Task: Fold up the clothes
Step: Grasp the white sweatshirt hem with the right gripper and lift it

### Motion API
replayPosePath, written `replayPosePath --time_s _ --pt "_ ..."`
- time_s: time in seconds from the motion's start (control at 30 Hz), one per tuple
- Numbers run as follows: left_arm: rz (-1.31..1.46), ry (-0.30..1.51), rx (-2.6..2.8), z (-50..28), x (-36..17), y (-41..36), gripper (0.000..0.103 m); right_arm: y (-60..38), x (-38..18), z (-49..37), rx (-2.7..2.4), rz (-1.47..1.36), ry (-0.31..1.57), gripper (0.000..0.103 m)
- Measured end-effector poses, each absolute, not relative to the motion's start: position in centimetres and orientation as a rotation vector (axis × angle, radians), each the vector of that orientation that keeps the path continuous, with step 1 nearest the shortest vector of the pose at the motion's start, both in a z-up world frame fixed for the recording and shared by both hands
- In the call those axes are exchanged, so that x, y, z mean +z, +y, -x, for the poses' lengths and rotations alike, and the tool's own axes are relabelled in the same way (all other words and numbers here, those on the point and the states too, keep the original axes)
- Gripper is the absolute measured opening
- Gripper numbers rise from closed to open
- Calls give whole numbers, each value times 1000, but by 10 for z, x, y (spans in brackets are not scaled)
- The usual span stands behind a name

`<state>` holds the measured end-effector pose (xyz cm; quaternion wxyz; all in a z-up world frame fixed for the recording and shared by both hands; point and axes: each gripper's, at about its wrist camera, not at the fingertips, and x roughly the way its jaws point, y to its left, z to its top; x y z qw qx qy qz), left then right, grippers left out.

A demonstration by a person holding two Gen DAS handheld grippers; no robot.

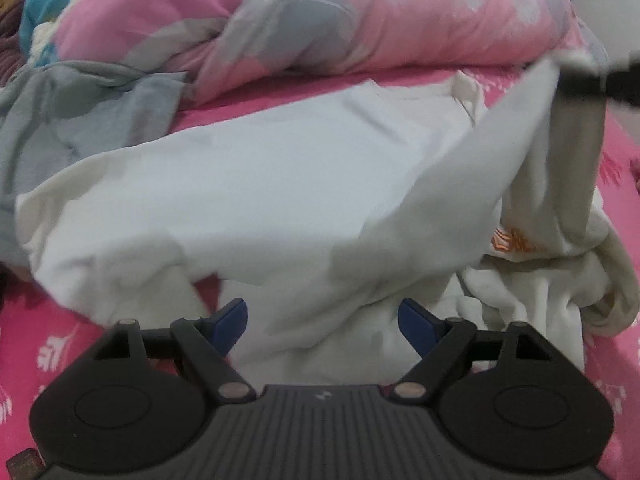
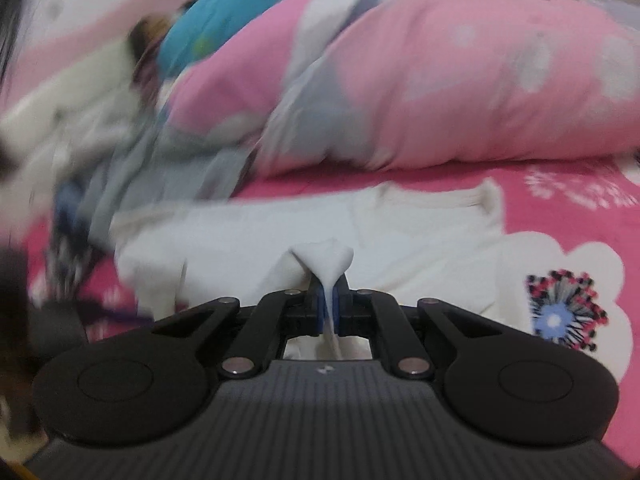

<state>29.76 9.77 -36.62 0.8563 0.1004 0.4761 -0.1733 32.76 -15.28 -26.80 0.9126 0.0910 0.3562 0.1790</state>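
A white shirt (image 1: 280, 184) lies spread on the pink bed sheet (image 1: 36, 340), with a small orange print near its right side. My left gripper (image 1: 324, 320) is open, its blue pads just above the shirt's near edge, holding nothing. My right gripper (image 2: 329, 304) is shut on a pinched fold of the white shirt (image 2: 324, 258). In the left wrist view the right gripper (image 1: 580, 76) shows blurred at the upper right, lifting a flap of the shirt off the bed.
A pink and grey quilt (image 1: 360, 16) is bunched along the back of the bed. A grey garment (image 1: 80, 104) lies at the left. A blue item (image 2: 224, 16) sits behind the quilt. The sheet has flower prints (image 2: 564, 312).
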Motion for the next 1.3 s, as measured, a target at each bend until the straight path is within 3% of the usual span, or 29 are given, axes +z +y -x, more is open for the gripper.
replayPosePath --time_s 0.7,1.3 --pt "-324 1074 -150 -314 -407 52 79 -325 -231 -379 79 -272 563 2" --pt "-396 1068 -135 -321 -414 41 81 -435 -244 -403 -228 -282 493 2"
